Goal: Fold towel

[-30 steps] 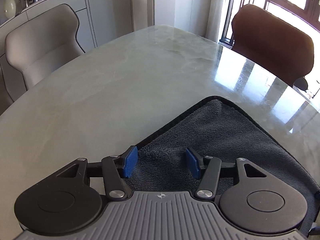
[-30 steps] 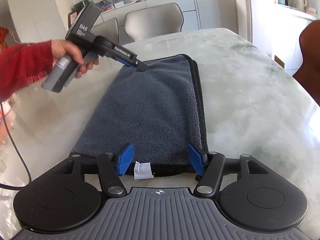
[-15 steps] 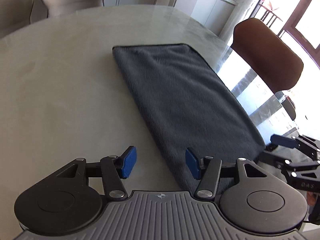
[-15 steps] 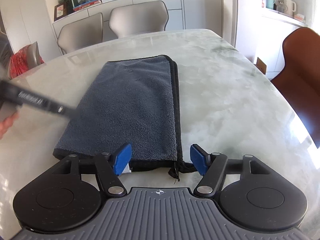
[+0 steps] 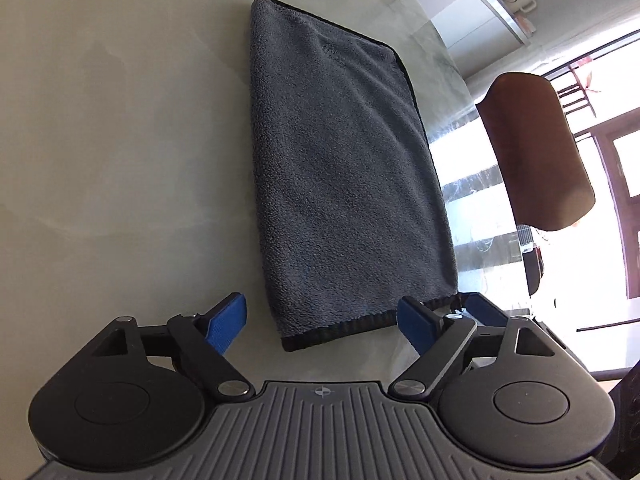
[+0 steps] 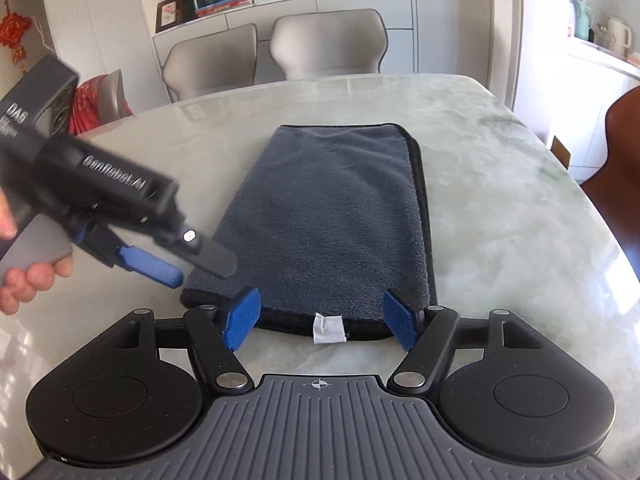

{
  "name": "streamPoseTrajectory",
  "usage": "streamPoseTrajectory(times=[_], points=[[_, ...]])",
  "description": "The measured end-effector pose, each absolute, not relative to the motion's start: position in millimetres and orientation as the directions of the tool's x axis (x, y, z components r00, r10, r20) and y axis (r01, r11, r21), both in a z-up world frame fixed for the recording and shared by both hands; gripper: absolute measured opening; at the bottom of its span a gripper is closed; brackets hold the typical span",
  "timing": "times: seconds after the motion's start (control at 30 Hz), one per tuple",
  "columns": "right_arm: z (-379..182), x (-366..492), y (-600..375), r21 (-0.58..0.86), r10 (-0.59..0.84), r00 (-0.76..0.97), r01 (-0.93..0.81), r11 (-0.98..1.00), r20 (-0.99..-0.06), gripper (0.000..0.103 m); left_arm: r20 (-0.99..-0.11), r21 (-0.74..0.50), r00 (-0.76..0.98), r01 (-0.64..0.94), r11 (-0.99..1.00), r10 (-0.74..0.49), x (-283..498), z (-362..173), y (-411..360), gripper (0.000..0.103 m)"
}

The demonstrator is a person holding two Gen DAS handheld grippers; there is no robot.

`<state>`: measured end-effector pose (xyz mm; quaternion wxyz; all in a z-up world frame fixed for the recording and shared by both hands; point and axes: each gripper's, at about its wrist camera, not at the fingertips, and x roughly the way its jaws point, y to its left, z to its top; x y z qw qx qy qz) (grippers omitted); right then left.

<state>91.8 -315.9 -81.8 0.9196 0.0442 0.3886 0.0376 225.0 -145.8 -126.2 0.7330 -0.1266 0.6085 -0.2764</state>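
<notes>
A dark grey towel (image 5: 340,168) lies folded into a long rectangle on the marble table; it also shows in the right wrist view (image 6: 332,216), with a white tag (image 6: 329,329) at its near edge. My left gripper (image 5: 322,320) is open and empty, its jaws straddling the towel's near left corner; it shows from the side in the right wrist view (image 6: 188,266). My right gripper (image 6: 320,322) is open and empty, jaws spread around the near short edge. Its fingertip (image 5: 482,310) shows at the towel's near right corner in the left wrist view.
The marble table (image 6: 500,208) stretches around the towel. A brown chair (image 5: 536,152) stands at the right side. Two grey chairs (image 6: 324,44) stand at the far end before a white sideboard. A hand holds the left gripper's handle (image 6: 32,276).
The left gripper has swung from the towel's far corner back to its near left corner. The right gripper has shifted slightly left along the near edge. Both stay open.
</notes>
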Motion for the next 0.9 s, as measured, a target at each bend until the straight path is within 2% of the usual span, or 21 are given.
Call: streamPoseTrajectory(times=[0.07, 0.13, 0.2, 0.4, 0.67, 0.7, 0.77, 0.83, 0.87, 0.9], points=[[-81.8, 89.9, -313.8, 0.103, 0.109, 0.694, -0.051, 0.993, -0.712, 0.069, -0.835, -0.485, 0.122, 0.299, 0.822, -0.537, 222.5, -126.9, -154.7, 0.062], [-81.4, 88.4, -310.6, 0.088, 0.111, 0.699, -0.069, 0.994, -0.707, 0.069, -0.847, -0.443, 0.141, 0.348, 0.826, -0.513, 219.9, -127.6, -163.8, 0.031], [-81.6, 88.6, -307.1, 0.064, 0.109, 0.705, -0.089, 0.994, -0.7, 0.069, -0.848, -0.439, 0.14, 0.358, 0.824, -0.512, 218.5, -129.2, -164.4, 0.013], [-88.0, 92.3, -285.0, -0.03, 0.146, 0.703, -0.231, 0.973, -0.696, 0.069, -0.827, -0.51, 0.104, 0.275, 0.815, -0.552, 228.6, -133.5, -157.7, 0.009], [-109.6, 101.0, -248.4, -0.242, 0.136, 0.73, -0.388, 0.89, -0.67, 0.069, -0.803, -0.556, 0.097, 0.238, 0.797, -0.589, 253.3, -109.5, -152.0, 0.009], [-111.1, 102.3, -247.4, -0.244, 0.14, 0.732, -0.392, 0.887, -0.667, 0.065, -0.803, -0.552, 0.101, 0.247, 0.797, -0.587, 254.5, -106.9, -152.3, 0.01], [-115.1, 109.5, -247.1, -0.226, 0.137, 0.719, -0.385, 0.895, -0.682, 0.049, -0.805, -0.54, 0.11, 0.272, 0.796, -0.583, 255.8, -103.5, -153.9, 0.011], [-115.6, 115.6, -251.1, -0.19, 0.14, 0.699, -0.373, 0.908, -0.702, 0.027, -0.813, -0.498, 0.142, 0.333, 0.801, -0.565, 252.7, -97.1, -155.1, 0.02], [-115.3, 118.8, -254.2, -0.167, 0.144, 0.69, -0.362, 0.917, -0.709, 0.022, -0.816, -0.476, 0.159, 0.361, 0.802, -0.556, 251.0, -94.4, -154.8, 0.022], [-113.2, 120.9, -257.7, -0.147, 0.151, 0.687, -0.355, 0.923, -0.711, 0.015, -0.818, -0.453, 0.176, 0.389, 0.802, -0.547, 249.3, -91.6, -154.6, 0.033]])
